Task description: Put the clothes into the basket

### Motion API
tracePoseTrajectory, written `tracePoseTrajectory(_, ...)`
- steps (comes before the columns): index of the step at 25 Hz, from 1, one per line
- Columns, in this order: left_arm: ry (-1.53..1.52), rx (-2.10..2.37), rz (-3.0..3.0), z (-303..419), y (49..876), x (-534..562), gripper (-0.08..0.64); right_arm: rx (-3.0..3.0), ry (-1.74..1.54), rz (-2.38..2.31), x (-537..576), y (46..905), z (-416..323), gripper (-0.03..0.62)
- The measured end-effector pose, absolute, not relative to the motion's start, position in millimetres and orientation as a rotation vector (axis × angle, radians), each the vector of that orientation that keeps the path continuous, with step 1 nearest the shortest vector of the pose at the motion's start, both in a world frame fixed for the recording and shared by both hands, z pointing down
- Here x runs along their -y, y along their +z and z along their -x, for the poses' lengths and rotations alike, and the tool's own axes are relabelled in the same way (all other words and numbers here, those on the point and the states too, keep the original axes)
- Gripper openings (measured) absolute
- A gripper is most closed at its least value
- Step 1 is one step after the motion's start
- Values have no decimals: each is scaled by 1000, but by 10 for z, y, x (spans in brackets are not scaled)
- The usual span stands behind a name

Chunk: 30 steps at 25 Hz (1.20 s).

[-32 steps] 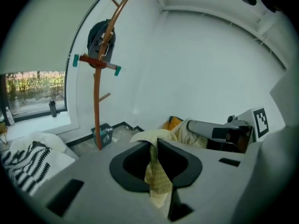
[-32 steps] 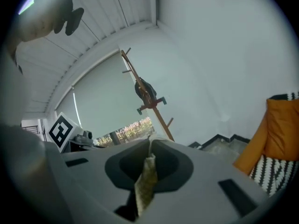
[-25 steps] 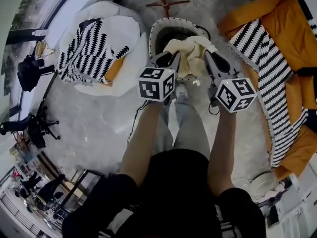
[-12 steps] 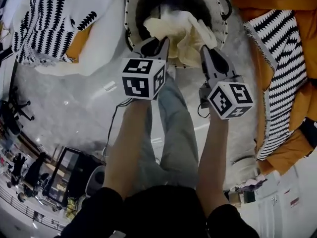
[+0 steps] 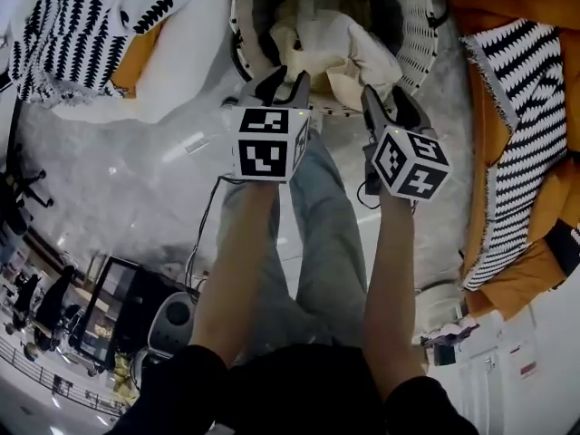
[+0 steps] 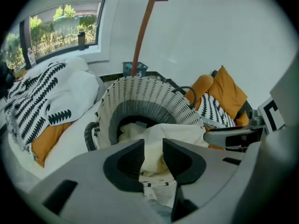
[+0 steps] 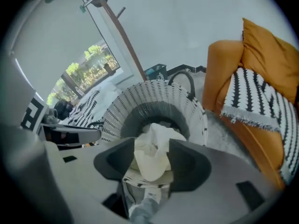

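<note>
A cream cloth [image 5: 331, 43] lies in the white woven basket [image 5: 412, 25] and drapes over its near rim. My left gripper [image 5: 281, 80] hovers at the rim's left side, its jaws opening; in the left gripper view the cloth [image 6: 168, 132] shows in the gap of the left gripper [image 6: 153, 146], and the pads do not press it. My right gripper [image 5: 391, 102] is at the rim's right side, its jaws opening wide. A fold of the cloth [image 7: 154, 139] sits loose between the jaws of the right gripper [image 7: 152, 148], over the basket [image 7: 154, 94].
A white beanbag with a black-and-white patterned blanket [image 5: 82, 25] lies left of the basket. An orange sofa with a striped throw [image 5: 526, 107] stands to the right. A brown coat-stand pole [image 6: 142, 31] rises behind the basket. The person's legs [image 5: 317, 225] are below.
Both grippers came down onto the basket with the cream cloth. The cloth now rests in the basket and over its rim, and both pairs of jaws stand wider apart.
</note>
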<state>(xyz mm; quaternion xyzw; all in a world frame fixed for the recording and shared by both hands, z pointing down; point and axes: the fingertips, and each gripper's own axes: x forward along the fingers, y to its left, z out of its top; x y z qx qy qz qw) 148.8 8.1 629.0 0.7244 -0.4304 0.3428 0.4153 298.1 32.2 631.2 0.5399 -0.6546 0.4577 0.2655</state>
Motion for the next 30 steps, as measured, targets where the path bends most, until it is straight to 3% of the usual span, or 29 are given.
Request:
tracePoseTrajectory(3, 816, 1088, -1845, -1493, 6134, -57, 105, 1717, 1124, -1503, -281, 6145, -3077, 213)
tracePoseTrajectory(4, 793, 1098, -1853, -1491, 6081, -39, 82, 1734, 1106, -1520, -251, 6073, -3072, 186)
tracePoseTrajectory(6, 741, 1116, -1866, -1485, 5979, -14, 32, 1795, 1104, -1552, -197, 5942, -3024, 52)
tracePoseTrajectory(8, 677, 1122, -1892, -1486, 5861, -1, 20, 1888, 1136, -1561, -156, 5826, -2917, 23)
tracePoseTrajectory(17, 475, 1269, -1968, -1070, 5061, 73, 9, 2223, 1162, -1422, -44, 5162, -2164, 11)
tracePoseTrajectory(30, 230, 1836, -1800, 300, 3151, 122, 9, 2492, 868, -1102, 400, 3482, -1061, 11)
